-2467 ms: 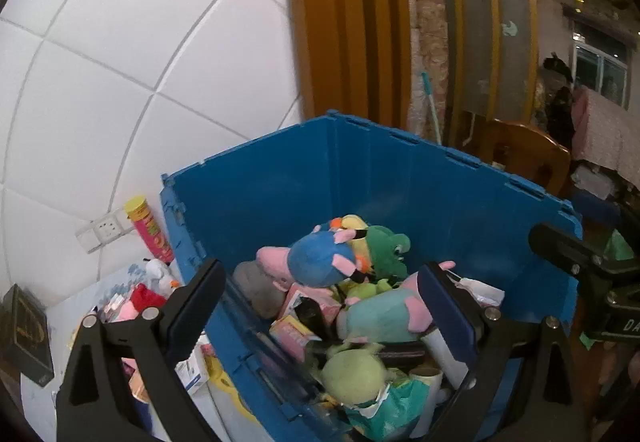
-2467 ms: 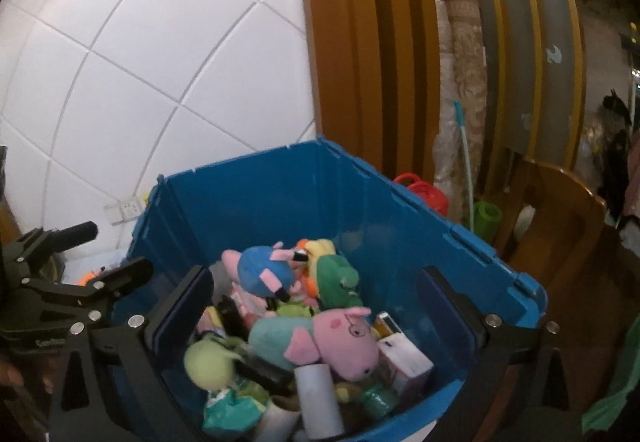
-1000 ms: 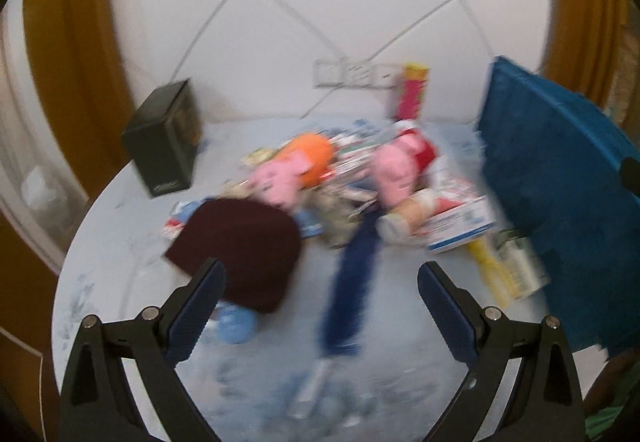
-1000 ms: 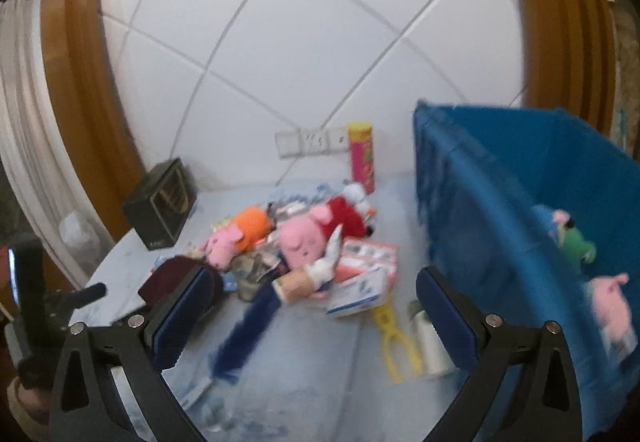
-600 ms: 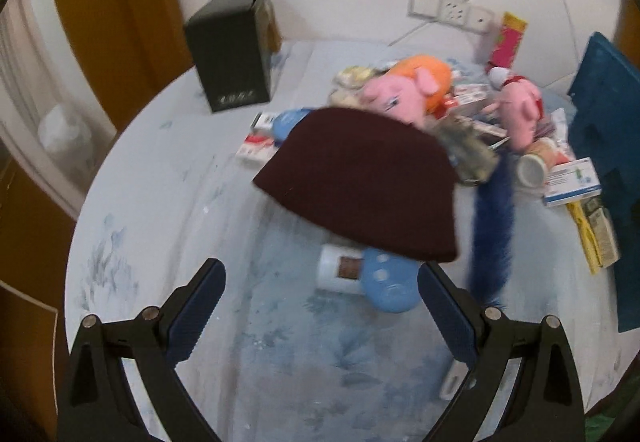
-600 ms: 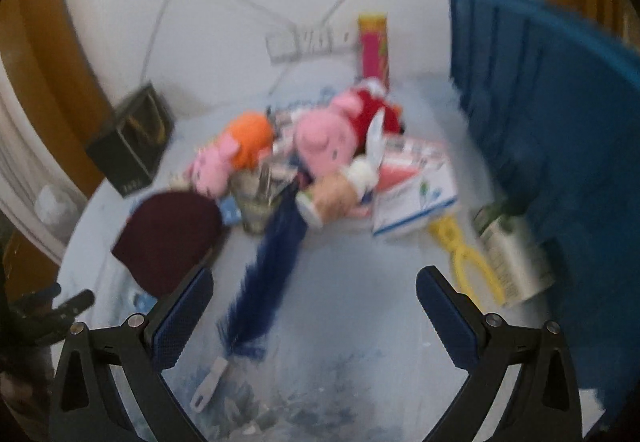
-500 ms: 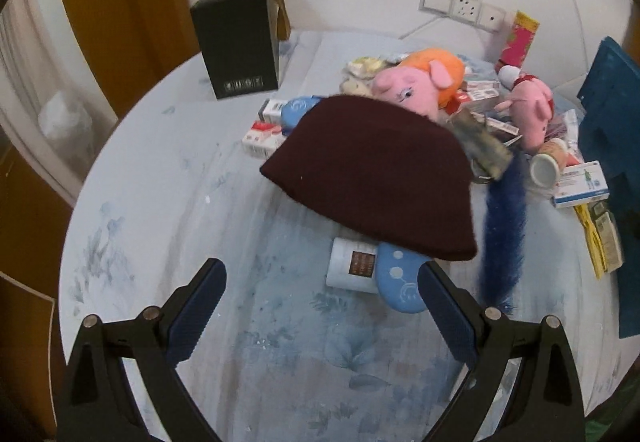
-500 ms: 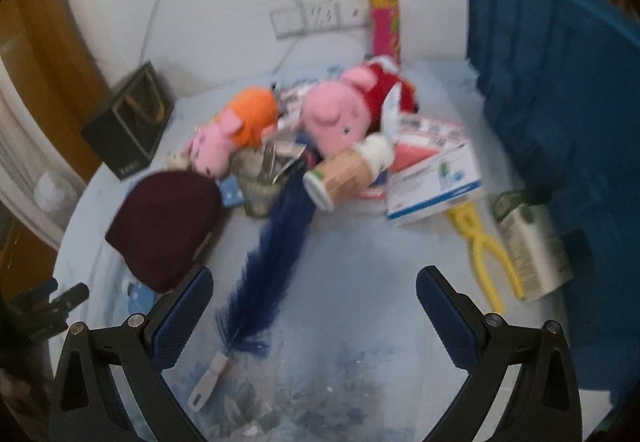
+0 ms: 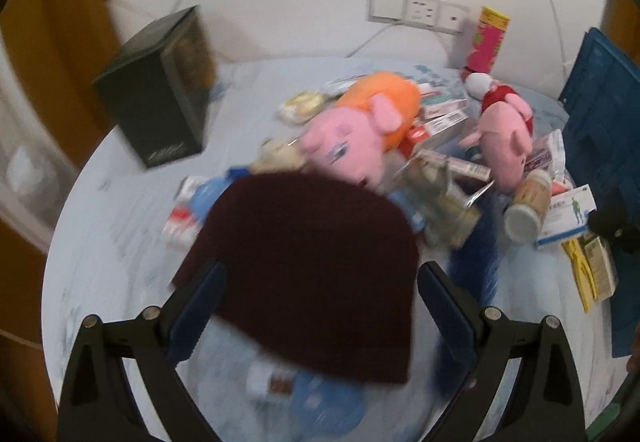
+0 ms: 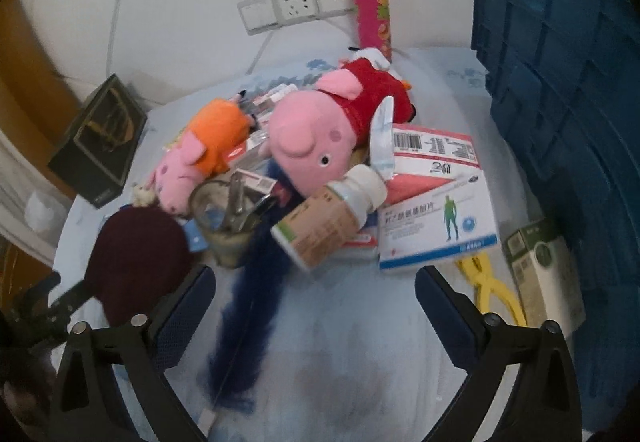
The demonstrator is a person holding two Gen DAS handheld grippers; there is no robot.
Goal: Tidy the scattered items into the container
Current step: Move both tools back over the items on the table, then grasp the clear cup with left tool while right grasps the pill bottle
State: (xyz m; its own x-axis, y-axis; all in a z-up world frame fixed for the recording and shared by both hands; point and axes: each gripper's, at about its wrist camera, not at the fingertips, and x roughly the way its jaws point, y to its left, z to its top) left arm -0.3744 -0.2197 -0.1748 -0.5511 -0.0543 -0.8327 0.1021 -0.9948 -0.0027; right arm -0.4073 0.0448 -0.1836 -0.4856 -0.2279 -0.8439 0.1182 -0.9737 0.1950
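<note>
A maroon knit hat [image 9: 312,274] lies on the round table between the fingers of my open left gripper [image 9: 320,290]; whether the pads touch it I cannot tell. My right gripper [image 10: 314,294] hovers over the table with its jaws closing. Only the lower end of a dark blue feather [image 10: 256,282] and bare tabletop lie between them. Just beyond it are a brown bottle with a white cap [image 10: 324,226], a pig plush in red [image 10: 316,138] and a pig plush in orange [image 10: 200,150]. The blue crate [image 10: 560,82] stands at the right.
A glass cup of metal tools [image 10: 224,226], a white and blue medicine box [image 10: 436,218], yellow tongs [image 10: 488,290] and a green carton [image 10: 544,274] lie near the crate. A pink snack can [image 10: 372,10] and a black box [image 10: 100,146] stand toward the wall.
Both grippers have swung away from the crate and sunk toward the table. The left one has closed in over the maroon hat, the right one on the pile by the feather.
</note>
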